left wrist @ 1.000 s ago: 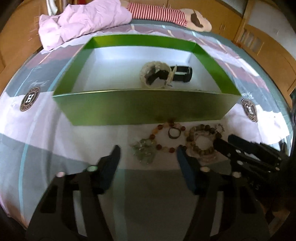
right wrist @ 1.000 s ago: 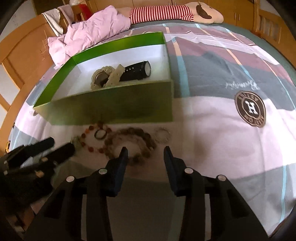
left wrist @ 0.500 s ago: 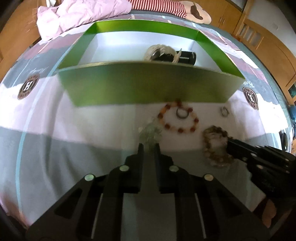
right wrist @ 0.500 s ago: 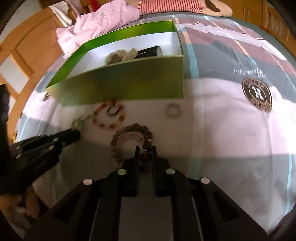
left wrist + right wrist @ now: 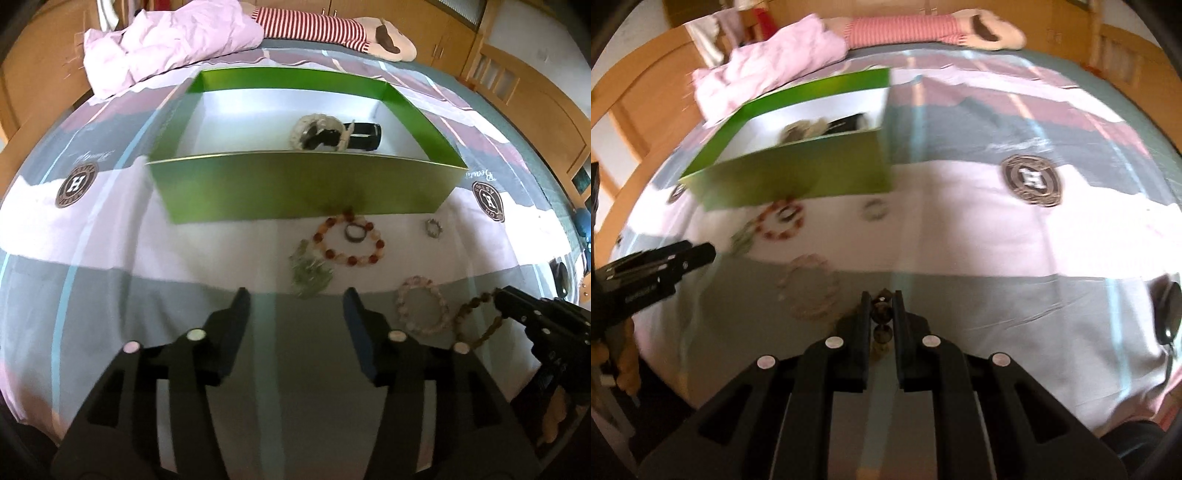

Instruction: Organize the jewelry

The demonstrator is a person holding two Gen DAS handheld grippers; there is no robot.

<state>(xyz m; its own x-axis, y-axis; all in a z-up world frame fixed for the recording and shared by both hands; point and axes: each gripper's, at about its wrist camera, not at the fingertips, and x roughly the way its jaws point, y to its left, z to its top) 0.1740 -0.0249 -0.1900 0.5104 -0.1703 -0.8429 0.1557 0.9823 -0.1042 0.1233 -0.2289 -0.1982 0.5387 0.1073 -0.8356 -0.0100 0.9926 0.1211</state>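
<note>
A green box sits on the bed and holds a pale bracelet and a black watch. In front of it lie a red bead bracelet, a small ring, a green trinket, a silver ring and a pale pink bracelet. My left gripper is open and empty just short of the green trinket. My right gripper is shut on a dark bead bracelet, lifted off the bed; it also shows in the left wrist view.
A pink quilt and a striped plush toy lie behind the box. Wooden bed rails ring the mattress. The box and loose jewelry sit left of centre in the blurred right wrist view.
My left gripper shut near the green trinket, then opened and drew back empty. My right gripper shut on the dark bead bracelet and lifted it back, leaving the pink bracelet on the bed.
</note>
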